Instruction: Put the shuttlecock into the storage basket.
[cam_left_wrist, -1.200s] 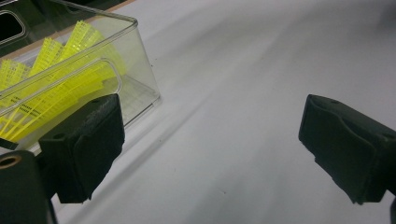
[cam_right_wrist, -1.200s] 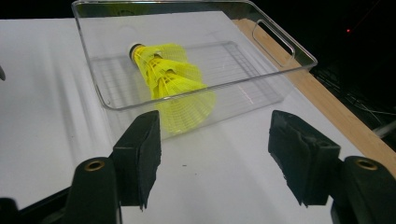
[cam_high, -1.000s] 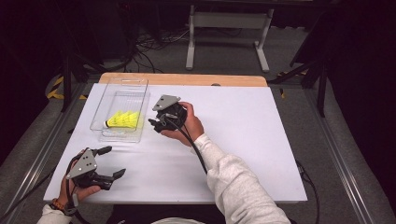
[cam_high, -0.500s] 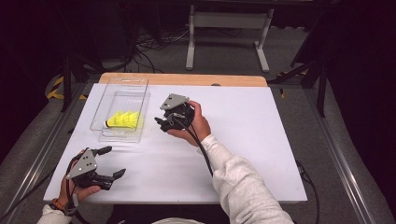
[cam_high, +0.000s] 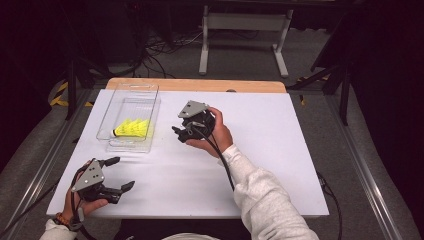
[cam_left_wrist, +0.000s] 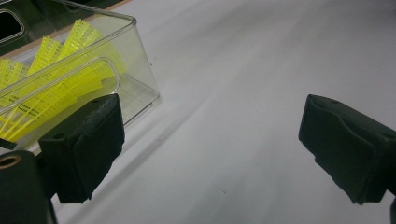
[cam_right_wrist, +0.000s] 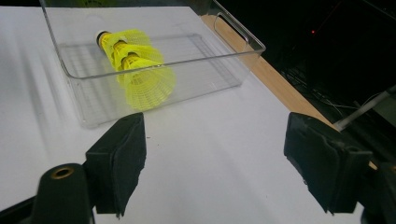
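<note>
At the near left of the white-covered surface (cam_high: 280, 165), the left tool (cam_high: 116, 173) rests low in the person's hand, its two black jaws spread wide with nothing between them, pointing out along the surface toward the near end of the box; it sits where it sat a second ago. Just beyond it lies the clear rectangular plastic box (cam_high: 131, 120) with handle cut-outs, set lengthwise at the far left of the surface. Inside it, toward its near end, lies a nested stack of yellow mesh-skirted plastic shuttlecocks (cam_high: 132, 128) on its side, the same stack seen through the box wall in the left gripper view (cam_left_wrist: 56, 88) and in the right gripper view (cam_right_wrist: 135, 65). To the right of the box, the right tool (cam_high: 177, 134) has drawn away from the box's side toward the middle of the surface, and its jaws have just been opening; they now stand far apart and empty. That reads as a release already made: the shuttlecocks are in the box and the hand is retreating. The right hand (cam_high: 212, 135) is held above the surface with the forearm angled in from the near right, wrist turned so the tool points left toward the box.
</note>
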